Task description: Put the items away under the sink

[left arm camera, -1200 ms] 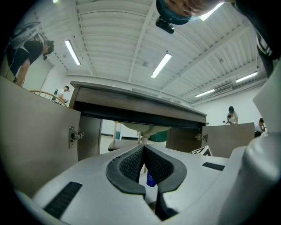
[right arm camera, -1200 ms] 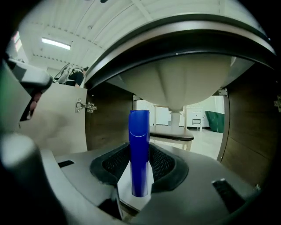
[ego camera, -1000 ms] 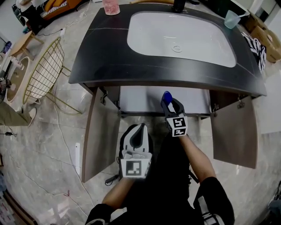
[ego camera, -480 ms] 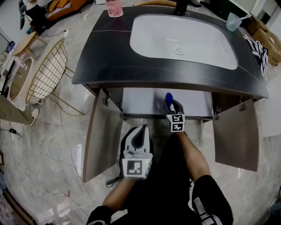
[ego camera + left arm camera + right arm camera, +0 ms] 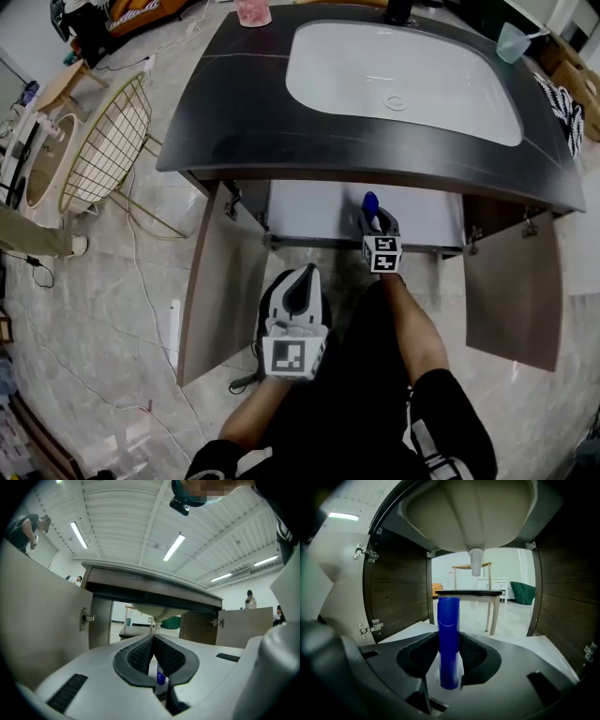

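We're gripping the upright blue plastic cylindrical tube (image 5: 449, 616) with the right tongs (image 5: 449, 645) inside the dark wooden under-sink cabinet (image 5: 398, 597). We're holding the left tongs (image 5: 153, 644) fully closed and empty, nearer.

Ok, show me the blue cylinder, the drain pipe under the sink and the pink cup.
blue cylinder (image 5: 449, 637), right gripper view, middle of its body.
drain pipe (image 5: 476, 563), right gripper view, the white stub's middle.
pink cup (image 5: 253, 12), head view, its visible side wall at the top edge.
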### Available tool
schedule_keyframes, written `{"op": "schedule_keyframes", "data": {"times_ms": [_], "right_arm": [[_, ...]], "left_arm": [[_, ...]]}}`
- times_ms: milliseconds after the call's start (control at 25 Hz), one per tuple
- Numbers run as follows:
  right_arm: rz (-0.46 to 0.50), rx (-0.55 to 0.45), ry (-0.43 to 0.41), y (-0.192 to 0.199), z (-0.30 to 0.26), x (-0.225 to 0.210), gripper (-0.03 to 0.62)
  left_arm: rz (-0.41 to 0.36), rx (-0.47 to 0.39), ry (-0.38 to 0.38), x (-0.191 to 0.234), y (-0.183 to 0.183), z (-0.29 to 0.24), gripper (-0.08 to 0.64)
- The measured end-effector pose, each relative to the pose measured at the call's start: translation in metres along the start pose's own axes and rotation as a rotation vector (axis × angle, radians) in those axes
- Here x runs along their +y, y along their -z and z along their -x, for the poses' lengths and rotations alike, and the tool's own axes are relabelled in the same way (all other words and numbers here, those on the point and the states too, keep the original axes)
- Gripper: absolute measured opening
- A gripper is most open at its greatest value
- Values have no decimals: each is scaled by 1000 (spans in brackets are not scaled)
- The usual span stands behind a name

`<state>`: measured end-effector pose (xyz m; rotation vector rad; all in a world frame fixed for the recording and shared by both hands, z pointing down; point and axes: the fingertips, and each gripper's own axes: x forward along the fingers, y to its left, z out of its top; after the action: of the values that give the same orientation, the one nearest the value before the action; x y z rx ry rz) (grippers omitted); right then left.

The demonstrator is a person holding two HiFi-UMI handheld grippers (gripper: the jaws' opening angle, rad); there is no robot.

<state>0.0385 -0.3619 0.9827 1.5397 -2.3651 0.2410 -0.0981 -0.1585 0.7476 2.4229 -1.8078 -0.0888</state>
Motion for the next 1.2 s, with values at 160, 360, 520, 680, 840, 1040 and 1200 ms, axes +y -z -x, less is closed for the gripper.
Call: {"op": "schedule_keyframes", "data": {"times_ms": [160,360,520,680,840,1040,1200], "right_arm": [[6,22,-7,8,-7,0,141],[-8,33,-3,16,-9,0,141],[-6,53,-2,17,-8,0,141],[23,66,-7,22,-1,5,142],[25,68,-4,24,4,4,143],[19,65,-1,26,6,5,144],[17,60,-4,25,7,6,146]], "left_arm": [[0,7,3,0,2,1,15],[1,9,16,-4,4,2,15],[9,12,16,-3,5,1,15],[19,2,20,-3,5,-1,15],[23,5,27,-6,5,-2,15],[23,1,35,-8,5,-5,15],[33,1,27,-8,4,-7,15]]}}
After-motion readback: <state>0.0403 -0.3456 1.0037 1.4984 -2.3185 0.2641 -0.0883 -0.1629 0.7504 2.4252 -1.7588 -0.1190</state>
